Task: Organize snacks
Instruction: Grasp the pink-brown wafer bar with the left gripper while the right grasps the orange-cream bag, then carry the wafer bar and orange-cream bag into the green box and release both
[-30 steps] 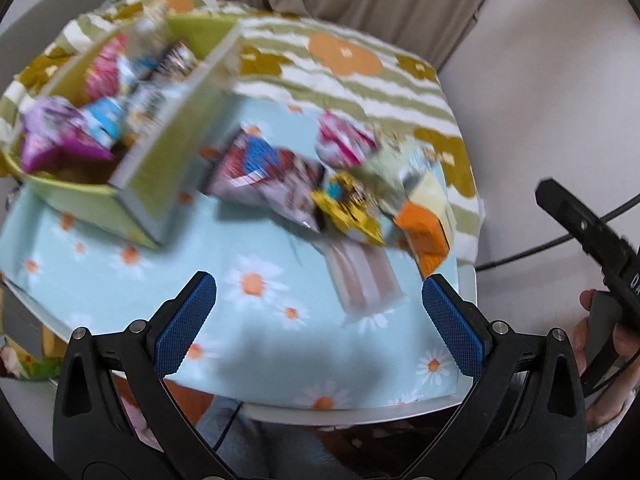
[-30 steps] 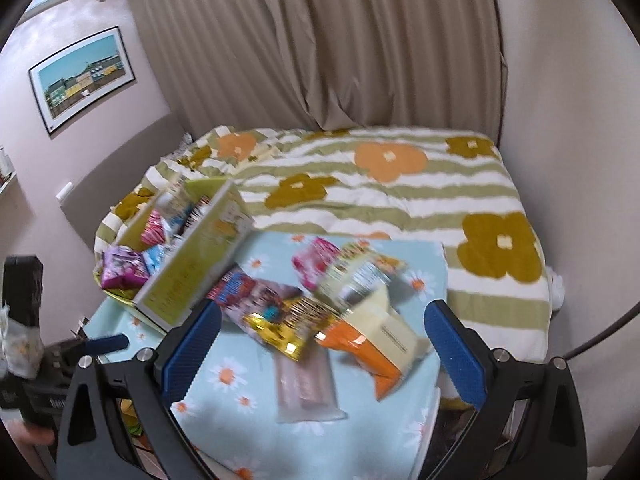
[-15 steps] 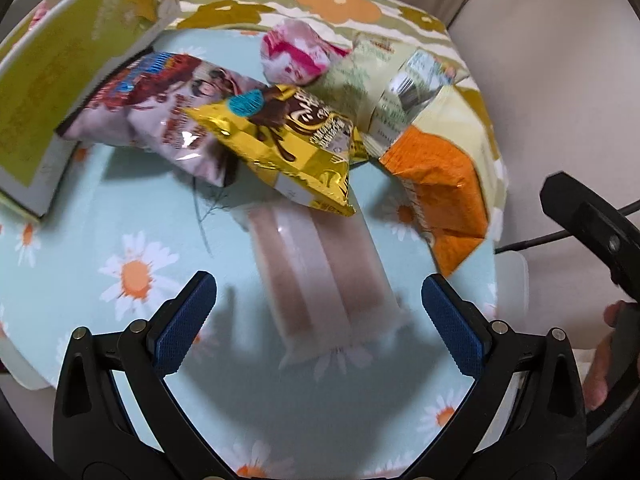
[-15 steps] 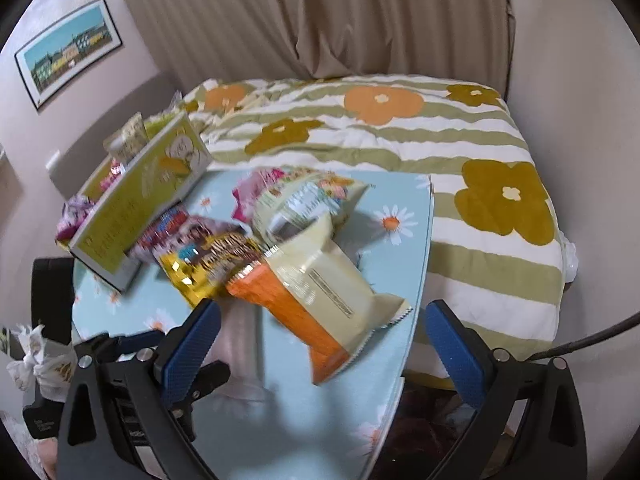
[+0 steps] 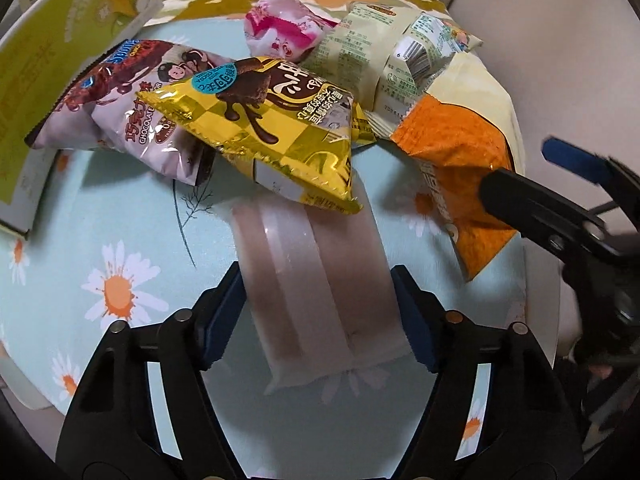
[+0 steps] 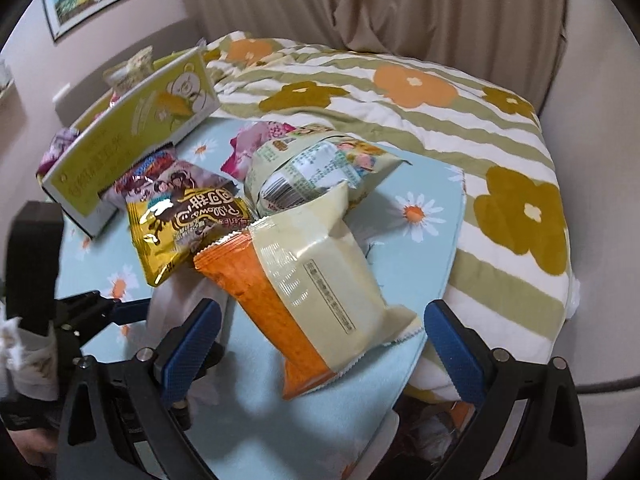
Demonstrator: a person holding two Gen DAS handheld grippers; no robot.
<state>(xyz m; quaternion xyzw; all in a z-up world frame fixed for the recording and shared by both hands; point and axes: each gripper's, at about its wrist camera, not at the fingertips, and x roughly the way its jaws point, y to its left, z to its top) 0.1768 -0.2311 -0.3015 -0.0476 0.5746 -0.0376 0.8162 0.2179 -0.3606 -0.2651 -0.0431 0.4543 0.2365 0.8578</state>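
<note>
My left gripper [image 5: 318,314] is shut on a pale pink-brown snack pack [image 5: 316,280] lying flat on the daisy tablecloth [image 5: 120,264]; its blue pads touch both long edges. A gold chocolate bag [image 5: 260,128] overlaps the pack's far end. My right gripper [image 6: 320,340] is open, with its pads either side of the near end of an orange-and-cream bag [image 6: 308,284], not touching it. The orange bag also shows in the left wrist view [image 5: 460,160]. The yellow-green snack box [image 6: 132,128] stands at the back left.
A purple chocolate bag [image 5: 120,108], a pink packet [image 5: 284,28] and a pale green bag [image 5: 384,52] lie in the pile. The table's right edge [image 6: 452,264] meets a bed with a flowered striped quilt [image 6: 440,104]. Curtains hang behind.
My left gripper has moved forward and down and closed on the pale pink-brown pack. My right gripper has moved closer to the orange-and-cream bag and stays open.
</note>
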